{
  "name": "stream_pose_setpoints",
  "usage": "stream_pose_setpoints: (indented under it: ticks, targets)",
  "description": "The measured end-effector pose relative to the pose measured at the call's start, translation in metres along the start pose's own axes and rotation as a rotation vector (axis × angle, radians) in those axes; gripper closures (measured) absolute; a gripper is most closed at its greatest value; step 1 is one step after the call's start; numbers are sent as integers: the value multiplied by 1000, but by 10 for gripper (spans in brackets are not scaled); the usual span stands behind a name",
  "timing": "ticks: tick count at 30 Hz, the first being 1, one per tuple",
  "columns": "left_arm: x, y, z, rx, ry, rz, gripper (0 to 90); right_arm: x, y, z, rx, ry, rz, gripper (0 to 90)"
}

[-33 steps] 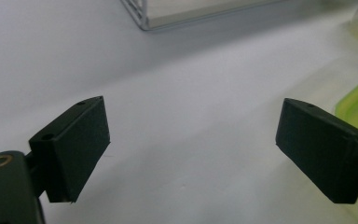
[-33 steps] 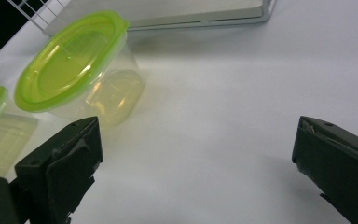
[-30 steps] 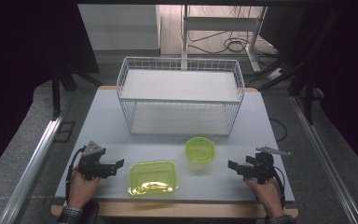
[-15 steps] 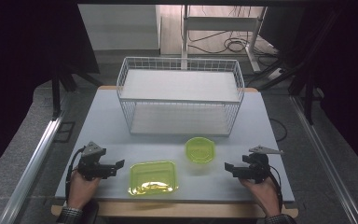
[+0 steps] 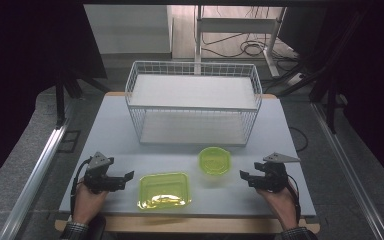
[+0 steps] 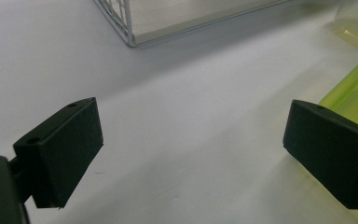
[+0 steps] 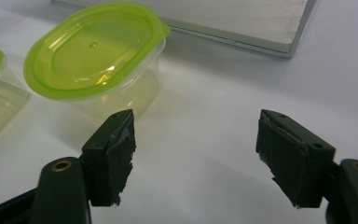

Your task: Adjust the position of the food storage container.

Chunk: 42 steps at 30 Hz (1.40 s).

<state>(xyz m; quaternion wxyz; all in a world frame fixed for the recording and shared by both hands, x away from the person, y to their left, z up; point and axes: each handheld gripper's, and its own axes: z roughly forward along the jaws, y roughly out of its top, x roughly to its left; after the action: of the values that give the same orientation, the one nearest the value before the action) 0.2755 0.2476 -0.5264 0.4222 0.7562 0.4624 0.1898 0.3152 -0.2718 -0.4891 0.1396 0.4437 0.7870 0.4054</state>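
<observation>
Green-lidded clear oval tub [image 5: 214, 160] sits just in front of the wire basket [image 5: 192, 102], lid on, upright. Rectangular tub [image 5: 164, 190] nearer the table edge. Right gripper [image 5: 244, 175] jaws apart, just been closing, nothing between. Left gripper [image 5: 128, 176] spread wide, empty, beside the rectangular tub.

Glossy translucent plastic round tub [image 5: 214, 160], glossy rectangular tub [image 5: 164, 190], white wire basket [image 5: 192, 102], matt table [image 5: 290, 130]

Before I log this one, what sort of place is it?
Probably a lab recording bench, not a kitchen: a bare grey table under dark drapes, cables on the floor, and a white wire basket staged beside lidded containers.
</observation>
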Motion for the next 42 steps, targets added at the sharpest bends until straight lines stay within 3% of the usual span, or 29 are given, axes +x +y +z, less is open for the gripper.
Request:
stream_pose_setpoints:
  ticks: [8, 13, 20, 33, 42]
  targets:
    - [-1, 0, 0, -10, 6, 12, 41, 14, 15, -1, -10, 12, -42, 444]
    - [-1, 0, 1, -11, 10, 16, 41, 19, 23, 1, 20, 26, -60, 547]
    - [-2, 0, 2, -3, 16, 22, 41, 23, 32, 7, 61, 51, -72, 669]
    - [-1, 0, 3, 9, 28, 23, 43, 38, 51, 25, 64, 91, -122, 880]
    - [-2, 0, 4, 16, 29, 23, 45, 59, 65, 45, 71, 132, -157, 893]
